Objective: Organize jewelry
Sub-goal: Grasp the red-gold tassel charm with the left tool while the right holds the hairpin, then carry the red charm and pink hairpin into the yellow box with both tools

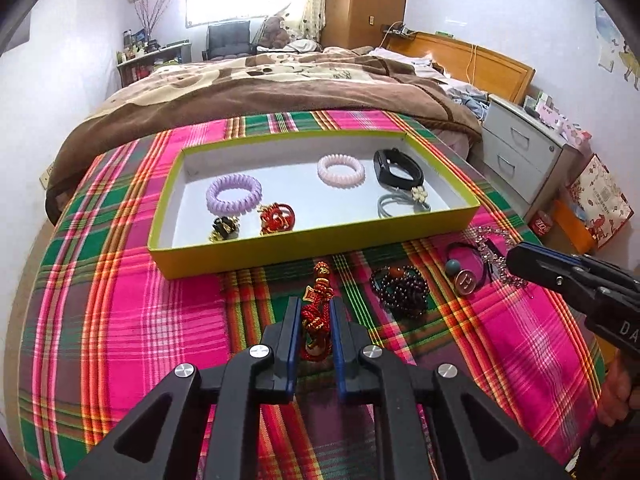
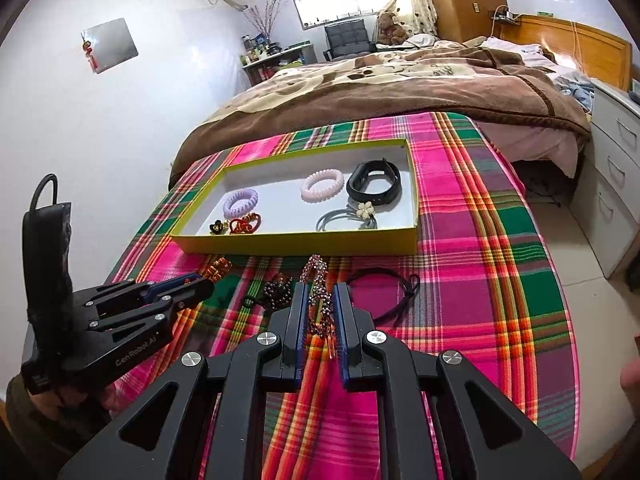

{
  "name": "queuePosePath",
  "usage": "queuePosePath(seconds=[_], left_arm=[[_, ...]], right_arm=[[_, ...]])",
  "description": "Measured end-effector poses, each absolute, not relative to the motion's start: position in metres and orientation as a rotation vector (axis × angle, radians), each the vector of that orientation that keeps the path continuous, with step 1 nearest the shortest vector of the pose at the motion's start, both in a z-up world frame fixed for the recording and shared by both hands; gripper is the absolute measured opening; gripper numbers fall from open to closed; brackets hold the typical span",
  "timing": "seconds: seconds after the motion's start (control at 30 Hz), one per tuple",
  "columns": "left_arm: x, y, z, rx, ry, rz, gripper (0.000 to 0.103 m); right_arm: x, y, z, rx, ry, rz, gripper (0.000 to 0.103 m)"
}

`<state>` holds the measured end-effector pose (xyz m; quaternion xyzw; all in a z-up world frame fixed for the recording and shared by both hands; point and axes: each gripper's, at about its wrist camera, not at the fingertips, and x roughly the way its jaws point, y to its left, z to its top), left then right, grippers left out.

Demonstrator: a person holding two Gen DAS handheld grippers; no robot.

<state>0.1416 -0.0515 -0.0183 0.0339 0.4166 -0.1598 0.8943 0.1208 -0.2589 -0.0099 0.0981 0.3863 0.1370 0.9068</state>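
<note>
A yellow-rimmed tray lies on the plaid cloth and holds a purple coil tie, a pink coil tie, a black wristband, a grey flower tie, a red ornament and a small dark-and-gold piece. My left gripper is shut on a red knotted cord charm lying in front of the tray. My right gripper is shut on a rhinestone hair clip. A dark bead bracelet lies between them.
A black hair tie with a button and bead and a black elastic loop lie on the cloth. A bed with a brown blanket stands behind the table. White drawers stand at the right.
</note>
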Motion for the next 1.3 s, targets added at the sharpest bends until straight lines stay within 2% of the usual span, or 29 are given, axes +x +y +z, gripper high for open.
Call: queuePosePath(seconds=[0.37,0.7,1.3], left_arm=[[0.147,-0.036,0.007,0.020,0.820,-0.327,0.014],[0.183,-0.015,0.022,-0.015,0.798,-0.276,0.014],[0.257,0.006,-0.005,-0.053,0.851,-0.206,0.014]], right_arm=[[0.133,-0.246,0.006,0.188,0.771,0.303,0.013],[0.172,-0.226,0.013,0.158,0.766,0.317,0.013],[0.267,-0.192,-0.014,0.151,0.853,0.315,0.013]])
